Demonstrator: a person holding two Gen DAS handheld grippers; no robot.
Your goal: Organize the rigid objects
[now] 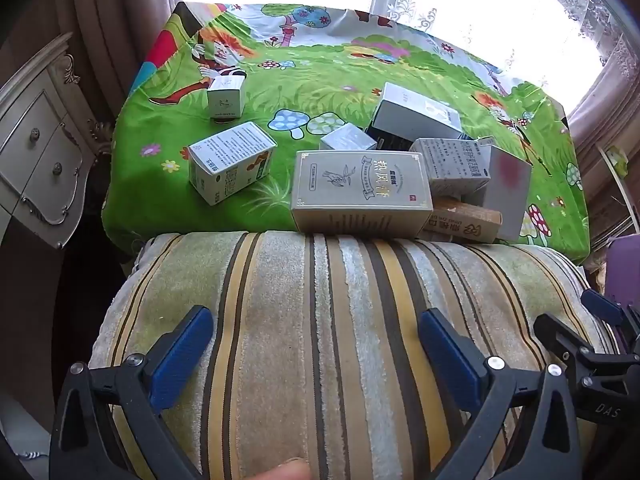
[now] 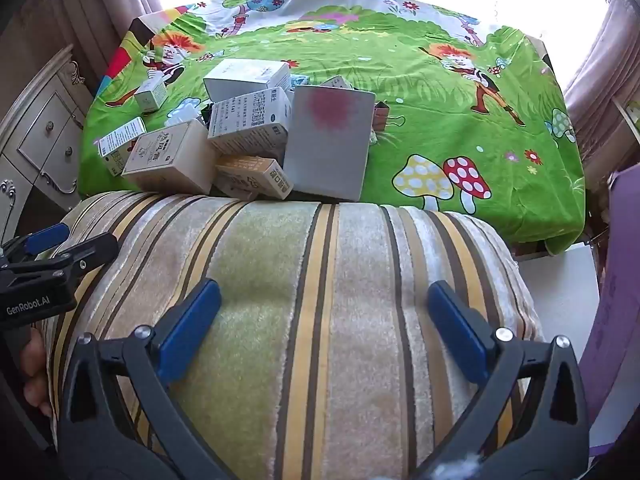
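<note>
Both my grippers, left gripper (image 1: 316,354) & right gripper (image 2: 324,328), spread empty; beige box (image 1: 360,192) straight ahead—grab its narrow sides first, w/o toppling pile.

Not much readable here tbh. The left gripper (image 2: 44,256), seen at the edge of the right wrist view, has "GenRobot.AI" printed in white on its black body. In the left wrist view the right gripper (image 1: 600,344) shows "DAS" on its black frame, and the rest of that word is cut off.

The big beige box (image 1: 362,196) at the front of the pile has large Chinese characters down its top face, looks like "热风清" but the glare makes me unsure. The small orange-tan box (image 1: 464,224) beside it has Chinese lettering and a logo on its end. The white-and-green box (image 1: 232,162) and the grey box (image 1: 452,164) carry fine print, too small to read.
</note>
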